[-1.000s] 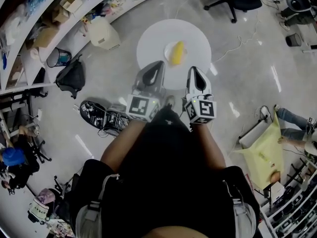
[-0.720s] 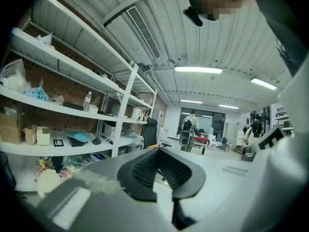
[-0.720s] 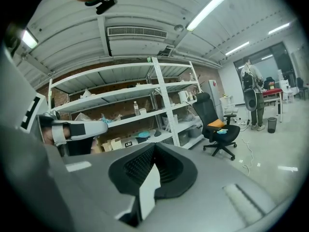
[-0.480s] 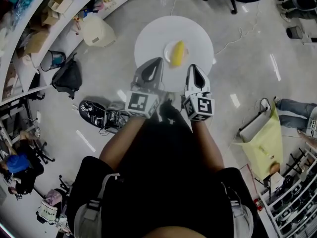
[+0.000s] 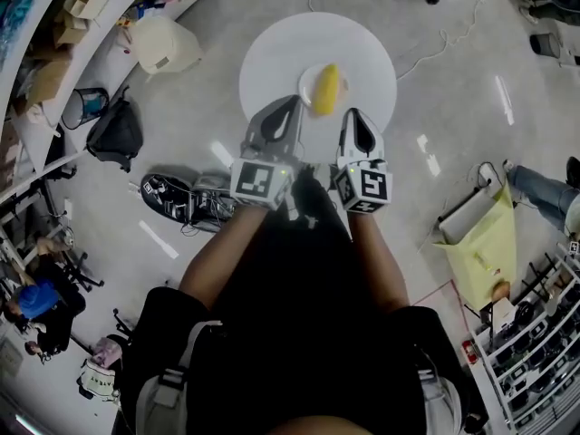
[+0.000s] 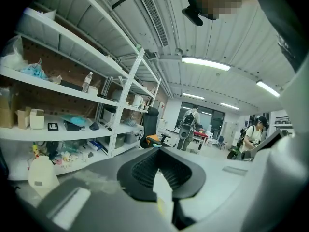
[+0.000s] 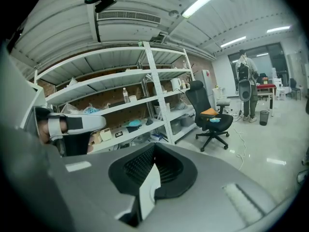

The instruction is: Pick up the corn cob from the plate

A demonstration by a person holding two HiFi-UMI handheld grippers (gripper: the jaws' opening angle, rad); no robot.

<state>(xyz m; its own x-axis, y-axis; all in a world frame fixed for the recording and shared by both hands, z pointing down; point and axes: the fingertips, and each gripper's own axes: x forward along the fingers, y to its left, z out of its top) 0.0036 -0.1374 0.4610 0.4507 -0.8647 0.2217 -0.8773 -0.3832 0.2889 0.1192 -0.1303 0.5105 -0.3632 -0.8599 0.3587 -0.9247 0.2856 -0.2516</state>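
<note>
The yellow corn cob [image 5: 326, 89] lies on a small white plate [image 5: 308, 81] on the round white table [image 5: 272, 53], seen in the head view. My left gripper [image 5: 292, 103] reaches over the table's near edge, just left of and short of the plate, with its jaws together and nothing in them. My right gripper [image 5: 353, 116] is beside it, just below and right of the plate, also shut and empty. Both gripper views look out level over the room, past the shut left gripper [image 6: 161, 166] and the shut right gripper [image 7: 153, 166]; neither shows the corn.
White shelving full of boxes [image 5: 82, 25] curves along the left. On the floor lie a cream canister [image 5: 163, 43], a black bag [image 5: 116, 134], a black-and-white object [image 5: 181, 208] and a yellow bag [image 5: 485, 265]. A black office chair [image 7: 210, 117] stands beyond; people stand far off.
Both grippers have moved forward and now overlap the table's near edge, closer to the plate. The table looks larger in the head view. Both stay shut.
</note>
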